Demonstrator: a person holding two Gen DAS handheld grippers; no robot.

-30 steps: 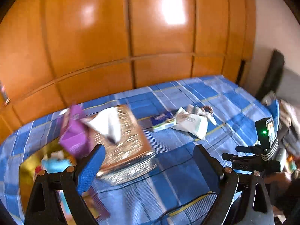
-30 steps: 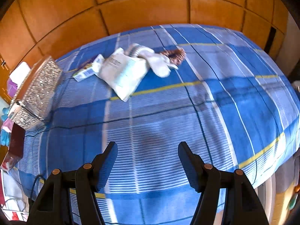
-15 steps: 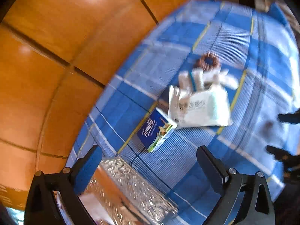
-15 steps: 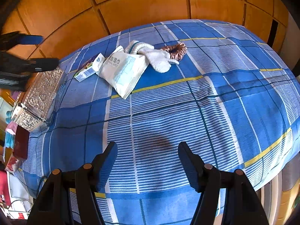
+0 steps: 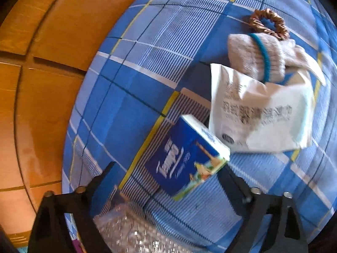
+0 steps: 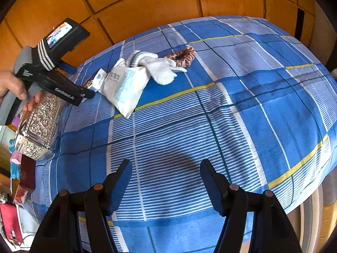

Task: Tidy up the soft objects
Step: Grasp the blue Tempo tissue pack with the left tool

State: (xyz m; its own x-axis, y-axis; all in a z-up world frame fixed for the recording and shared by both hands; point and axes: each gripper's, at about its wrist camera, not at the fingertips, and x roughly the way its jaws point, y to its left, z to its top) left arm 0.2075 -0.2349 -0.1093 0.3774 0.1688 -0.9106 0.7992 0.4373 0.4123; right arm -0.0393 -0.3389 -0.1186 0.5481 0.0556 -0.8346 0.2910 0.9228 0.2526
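A blue tissue pack [image 5: 186,158] lies on the blue plaid bedspread [image 5: 130,97], right in front of my open left gripper [image 5: 168,177], between its spread fingers. Beside it lie a white wet-wipe pack [image 5: 261,116], a white knit sock with a teal band [image 5: 257,57] and a brown scrunchie [image 5: 267,23]. In the right wrist view the same wipe pack [image 6: 124,86], sock [image 6: 160,67] and scrunchie [image 6: 183,57] lie at the far left of the bed. My right gripper [image 6: 166,179] is open and empty above the bed's near part.
A silver embossed tissue box [image 6: 40,124] stands at the bed's left edge, also at the bottom of the left wrist view [image 5: 130,234]. The hand-held left gripper [image 6: 52,71] hovers over it. An orange wooden wardrobe [image 6: 147,6] stands behind the bed. Clutter lies off the left edge.
My left gripper has swung from the silver box toward the blue tissue pack and closed in on it. My right gripper has stayed nearly still.
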